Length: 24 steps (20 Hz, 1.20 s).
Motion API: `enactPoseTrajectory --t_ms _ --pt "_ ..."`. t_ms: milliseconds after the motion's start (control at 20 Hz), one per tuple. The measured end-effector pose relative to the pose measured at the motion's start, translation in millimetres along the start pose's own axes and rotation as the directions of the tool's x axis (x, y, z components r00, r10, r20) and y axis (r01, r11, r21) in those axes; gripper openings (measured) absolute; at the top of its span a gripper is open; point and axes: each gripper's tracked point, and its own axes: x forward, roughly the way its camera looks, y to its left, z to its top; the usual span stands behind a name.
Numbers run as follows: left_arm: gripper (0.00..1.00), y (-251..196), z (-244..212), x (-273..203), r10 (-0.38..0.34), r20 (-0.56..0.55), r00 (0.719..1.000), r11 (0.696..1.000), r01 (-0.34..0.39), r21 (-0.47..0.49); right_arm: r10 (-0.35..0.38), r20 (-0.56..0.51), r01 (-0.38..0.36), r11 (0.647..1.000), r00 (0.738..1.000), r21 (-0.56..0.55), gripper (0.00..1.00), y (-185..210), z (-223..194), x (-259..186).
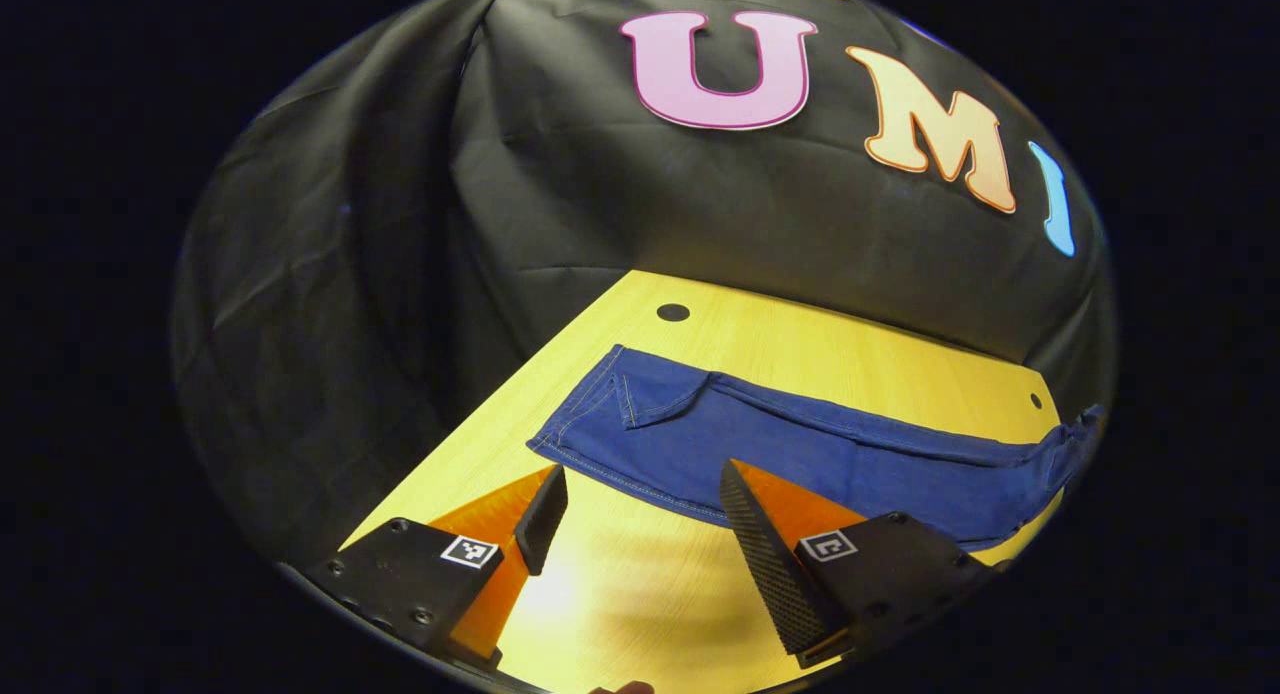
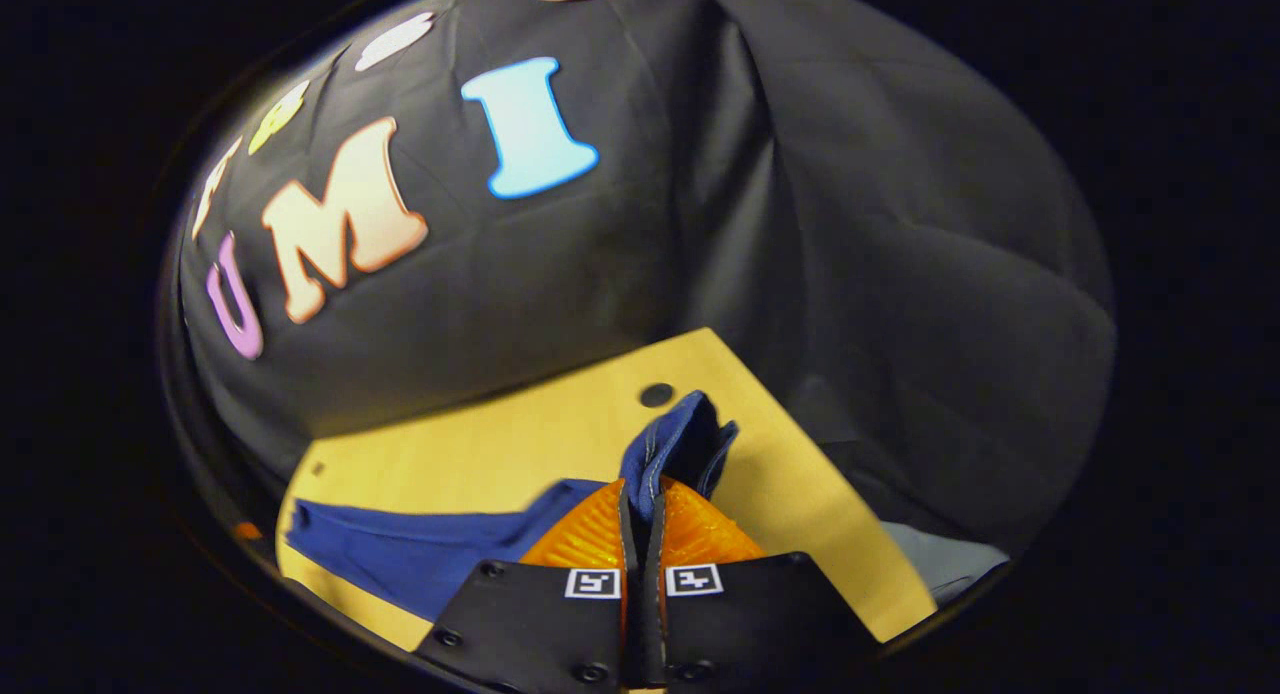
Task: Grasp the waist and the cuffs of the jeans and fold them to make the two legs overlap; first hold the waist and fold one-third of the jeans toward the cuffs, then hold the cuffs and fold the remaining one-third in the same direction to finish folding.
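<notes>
Gaping wide at the bottom of the left gripper view, the left gripper holds nothing, its two fingers well apart over bare wood. Between and beyond them lies the yellow wooden table, its near edge cut off by the rim of the view. Just past the fingertips, toward twelve o'clock, the blue denim jeans lie flat with the two legs stacked one on the other; the waist end sits near ten o'clock with orange-stitched seams and a pocket edge showing, and the legs run off toward three o'clock, where the cuffs bunch and blur at the edge of the picture. Two small dark round holes mark the tabletop beyond the denim, near the far edge. Behind everything hangs the creased black cloth wall.

In the right gripper view, the right gripper is pinched tight on a lifted bunch of the jeans, both fingers pressing the cloth, which stands up past the tips toward twelve o'clock. Which part of the cuffs is caught is hard to tell, since the fingers hide the grip. The remaining denim trails toward nine o'clock across the table, partly hidden behind the gripper body.
</notes>
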Motion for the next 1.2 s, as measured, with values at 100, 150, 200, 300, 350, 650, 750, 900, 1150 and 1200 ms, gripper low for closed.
enactPoseTrajectory --t_ms 100,150,200,300,350,650,750,900,1150,1200 --pt "0.94 2 -3 1 -0.012 -0.011 1.0 1.0 0.012 -0.001 0.1 0.033 -0.101 0.994 0.994 0.031 0.03 47 9 -5" --pt "0.94 2 -4 1 -0.014 -0.015 1.0 1.0 0.014 0.004 0.158 0.037 -0.16 0.986 0.987 0.039 0.03 80 7 -11" --pt "0.94 2 -4 0 -0.016 -0.018 1.0 1.0 0.016 0.009 0.23 0.033 -0.231 0.971 0.973 0.053 0.02 117 3 -14" --pt "0.94 -1 -4 -2 -0.025 -0.021 0.999 1.0 0.026 0.018 0.4 0.006 -0.399 0.911 0.916 0.103 0.03 182 -7 -22" --pt "0.94 -1 -3 -2 -0.029 -0.02 0.999 0.999 0.03 0.018 0.479 -0.01 -0.474 0.87 0.878 0.134 0.02 212 -15 -24" --pt "0.94 1 -4 -3 -0.039 -0.01 0.999 0.999 0.039 -0.002 0.655 -0.169 -0.618 0.754 0.737 0.223 0.02 329 -111 -13" --pt "0.94 2 -4 -4 -0.037 -0.016 0.999 0.999 0.037 -0.006 0.654 -0.233 -0.612 0.756 0.72 0.232 0.02 353 -155 -3" --pt "0.94 2 1 -6 -0.027 0.006 1.0 0.999 0.027 -0.017 0.581 -0.338 -0.562 0.811 0.74 0.163 0.02 369 -226 20" --pt "0.93 6 1 -8 -0.036 0.009 0.999 0.998 0.036 -0.044 0.472 -0.442 -0.483 0.87 0.763 0.097 0.02 359 -307 38" --pt "0.93 5 -1 -8 -0.039 0.001 0.999 0.999 0.039 -0.038 0.459 -0.442 -0.474 0.876 0.77 0.084 0.02 355 -309 40"
